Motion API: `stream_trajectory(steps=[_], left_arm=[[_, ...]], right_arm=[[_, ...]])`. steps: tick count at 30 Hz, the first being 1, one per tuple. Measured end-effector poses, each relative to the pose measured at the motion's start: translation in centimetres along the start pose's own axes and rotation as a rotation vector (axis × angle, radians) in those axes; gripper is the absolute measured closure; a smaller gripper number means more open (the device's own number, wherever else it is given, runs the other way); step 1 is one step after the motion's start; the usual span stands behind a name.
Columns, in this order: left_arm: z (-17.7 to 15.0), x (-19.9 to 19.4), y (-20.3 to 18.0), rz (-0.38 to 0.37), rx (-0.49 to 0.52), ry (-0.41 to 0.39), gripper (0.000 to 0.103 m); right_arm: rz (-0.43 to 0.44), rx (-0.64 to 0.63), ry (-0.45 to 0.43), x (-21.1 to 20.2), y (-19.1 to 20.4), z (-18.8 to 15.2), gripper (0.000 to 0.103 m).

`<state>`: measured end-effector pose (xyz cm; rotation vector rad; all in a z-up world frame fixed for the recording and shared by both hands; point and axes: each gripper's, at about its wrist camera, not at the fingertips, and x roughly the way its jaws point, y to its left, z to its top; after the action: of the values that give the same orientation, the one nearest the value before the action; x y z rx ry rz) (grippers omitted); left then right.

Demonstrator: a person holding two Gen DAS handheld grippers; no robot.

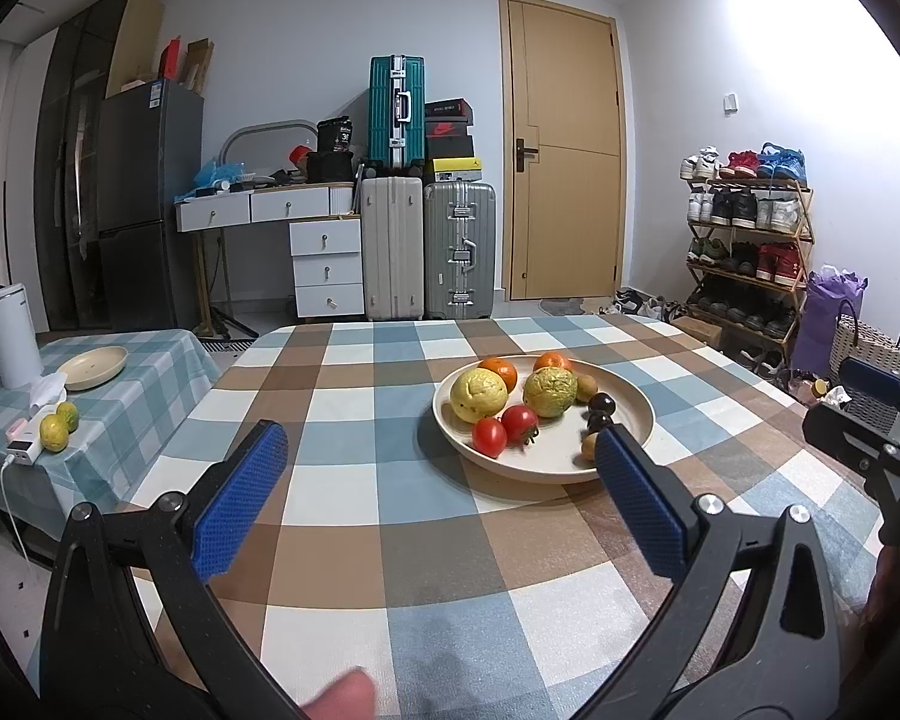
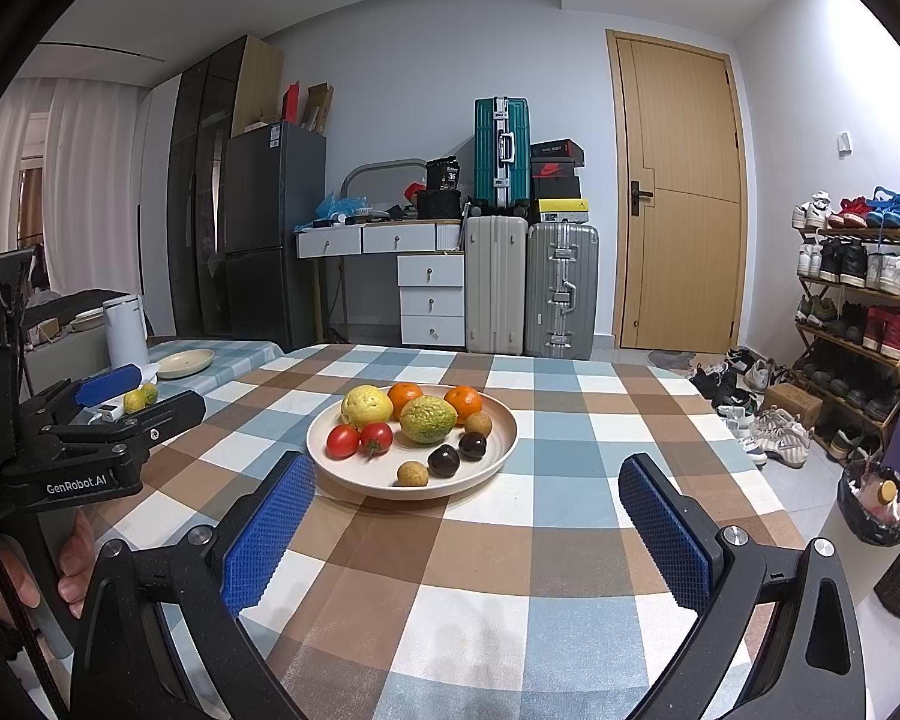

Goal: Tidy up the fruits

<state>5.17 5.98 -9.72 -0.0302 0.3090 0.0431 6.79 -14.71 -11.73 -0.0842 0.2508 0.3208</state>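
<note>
A beige plate (image 1: pixel 633 438) (image 2: pixel 498 447) on the checked table holds two yellow-green citrus fruits (image 1: pixel 477 394) (image 2: pixel 427 418), two oranges (image 2: pixel 404 397), two tomatoes (image 1: pixel 489 436) (image 2: pixel 342 441), two dark plums (image 2: pixel 444 459) and small brown fruits (image 2: pixel 412 473). My left gripper (image 1: pixel 441 441) is open and empty, above the table just short of the plate; it also shows in the right wrist view (image 2: pixel 144 384). My right gripper (image 2: pixel 465 474) is open and empty, in front of the plate; it also shows at the edge of the left wrist view (image 1: pixel 882 384).
A low side table (image 1: pixel 150 372) at the left carries an empty beige plate (image 1: pixel 93 366) (image 2: pixel 185 363), two green-yellow citrus fruits (image 1: pixel 59 425) (image 2: pixel 139 397), a white kettle (image 1: pixel 12 336) and a power bank. Suitcases, drawers, a fridge, a door and a shoe rack stand behind.
</note>
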Motion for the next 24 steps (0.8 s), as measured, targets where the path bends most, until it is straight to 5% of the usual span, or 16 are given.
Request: stream_trajectory(steps=[24], left_arm=[[-0.09,0.08,0.01,-0.005,0.002,0.001,0.001]], right_arm=[[0.000,0.000,0.000,0.00,0.00,-0.01,0.000]])
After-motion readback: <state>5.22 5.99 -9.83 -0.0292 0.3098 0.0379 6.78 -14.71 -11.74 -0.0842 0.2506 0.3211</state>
